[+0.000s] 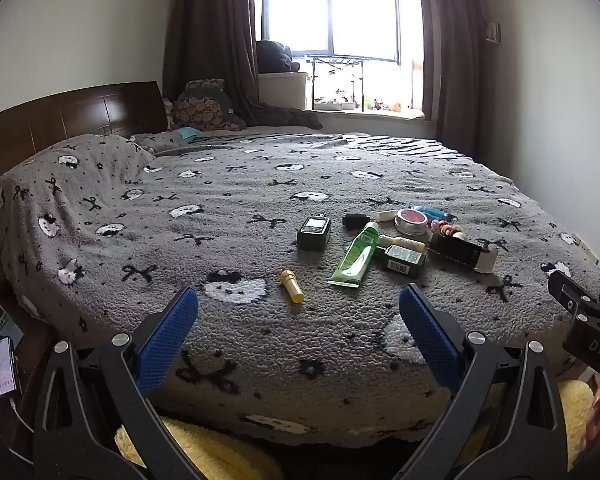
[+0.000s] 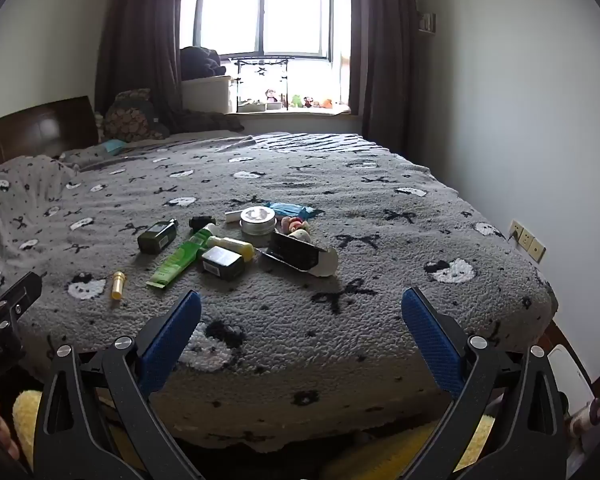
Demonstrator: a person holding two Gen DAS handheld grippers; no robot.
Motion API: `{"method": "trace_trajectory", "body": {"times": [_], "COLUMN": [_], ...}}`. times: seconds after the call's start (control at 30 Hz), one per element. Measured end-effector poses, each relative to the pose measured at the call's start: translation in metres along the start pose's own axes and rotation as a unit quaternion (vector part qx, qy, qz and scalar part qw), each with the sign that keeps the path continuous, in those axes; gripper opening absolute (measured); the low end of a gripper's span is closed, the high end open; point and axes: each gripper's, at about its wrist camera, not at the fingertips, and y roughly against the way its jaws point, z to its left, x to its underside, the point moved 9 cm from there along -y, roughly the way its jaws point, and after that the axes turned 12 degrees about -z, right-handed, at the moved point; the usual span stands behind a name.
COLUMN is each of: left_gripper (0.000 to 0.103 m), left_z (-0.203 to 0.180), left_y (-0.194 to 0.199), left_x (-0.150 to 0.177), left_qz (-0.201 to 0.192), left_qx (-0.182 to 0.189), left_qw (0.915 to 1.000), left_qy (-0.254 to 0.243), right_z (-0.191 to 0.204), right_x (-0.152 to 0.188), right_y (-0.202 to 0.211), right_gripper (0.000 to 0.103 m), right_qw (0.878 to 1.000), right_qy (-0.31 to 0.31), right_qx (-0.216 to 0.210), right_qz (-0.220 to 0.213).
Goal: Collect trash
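a: several small items are seen scattered on the grey blanket (image 1: 228,200), near the foot of the bed and ahead of both grippers. how are the grippers held?

b: the left gripper (image 1: 298,312) is held wide open with nothing between its jaws, short of the pile. the right gripper (image 2: 300,314) is likewise spread wide and empty.

a: taken left to right, what is expected of each piece?

b: the yellow tube (image 1: 292,286) lies alone, nearest the left gripper; it is judged light, stiff and apt to roll, so it is best pinched across its middle. the dark bottle (image 1: 314,232) looks rigid and heavier; its flat sides are favoured. the green tube (image 1: 356,256) is probably soft and would be squeezed, so the capped end is preferred. the small dark box (image 1: 404,261) touches it and looks crushable. the round tin (image 1: 411,222) is hard and likely slippery, so its rim is advised. the long black box (image 1: 462,254) is open-ended and should be gripped lightly across its width.

a: is a bin seen?

b: none is shown.
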Motion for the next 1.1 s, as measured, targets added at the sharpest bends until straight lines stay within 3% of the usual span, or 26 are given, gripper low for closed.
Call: {"method": "trace_trajectory", "body": {"times": [1.1], "left_gripper": [0.095], "left_z": [-0.0022], "left_y": [0.0006], "left_x": [-0.0046], "left_qz": [-0.001], "left_qx": [0.001], "left_qw": [1.0], "left_qy": [-0.001], "right_z": [0.0006], "right_x": [-0.005], "right_y": [-0.0009], "right_gripper": [0.1], "right_qw": [1.0], "right_qy": [-0.008], "right_qx": [-0.005], "right_qz": [-0.009]}}
